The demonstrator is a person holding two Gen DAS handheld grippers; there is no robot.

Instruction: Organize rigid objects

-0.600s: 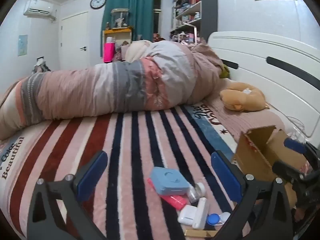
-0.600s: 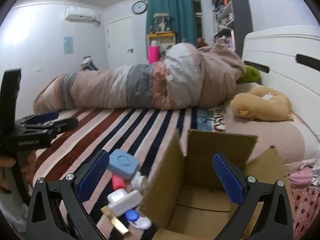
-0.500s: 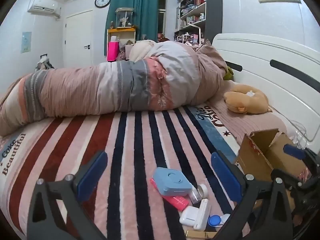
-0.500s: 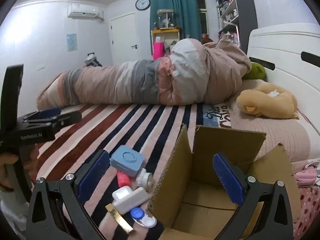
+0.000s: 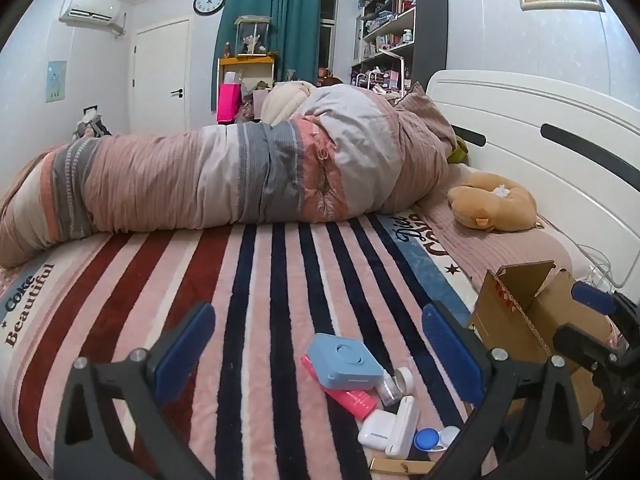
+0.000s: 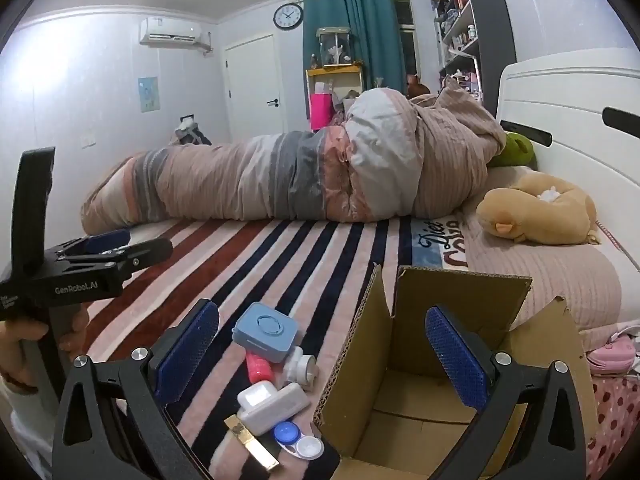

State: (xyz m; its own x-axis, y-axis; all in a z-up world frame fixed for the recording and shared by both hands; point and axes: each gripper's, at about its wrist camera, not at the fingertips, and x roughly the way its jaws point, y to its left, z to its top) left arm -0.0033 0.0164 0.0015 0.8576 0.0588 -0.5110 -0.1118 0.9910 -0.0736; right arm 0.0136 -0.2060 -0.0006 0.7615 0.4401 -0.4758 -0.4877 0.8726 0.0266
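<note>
A small pile lies on the striped bedspread: a light blue case (image 5: 345, 361) (image 6: 265, 332), a pink tube (image 5: 352, 394) (image 6: 258, 369), a small clear jar (image 5: 396, 382) (image 6: 300, 366), a white earbud case (image 5: 390, 426) (image 6: 270, 400), a blue and white lens case (image 5: 434, 439) (image 6: 298, 440) and a gold bar (image 6: 250, 442). An open cardboard box (image 6: 432, 360) (image 5: 520, 320) stands right of the pile. My left gripper (image 5: 316, 352) is open above the pile. My right gripper (image 6: 320, 352) is open over the box's left wall.
A rolled quilt (image 5: 240, 176) lies across the far side of the bed. A tan plush toy (image 5: 492, 204) sits by the white headboard (image 5: 540, 120). A pink object (image 6: 612, 354) lies past the box at the bed's right edge.
Both views have risen slightly and shifted; the pile and box sit a little lower and further from both grippers. Nothing was picked up.
</note>
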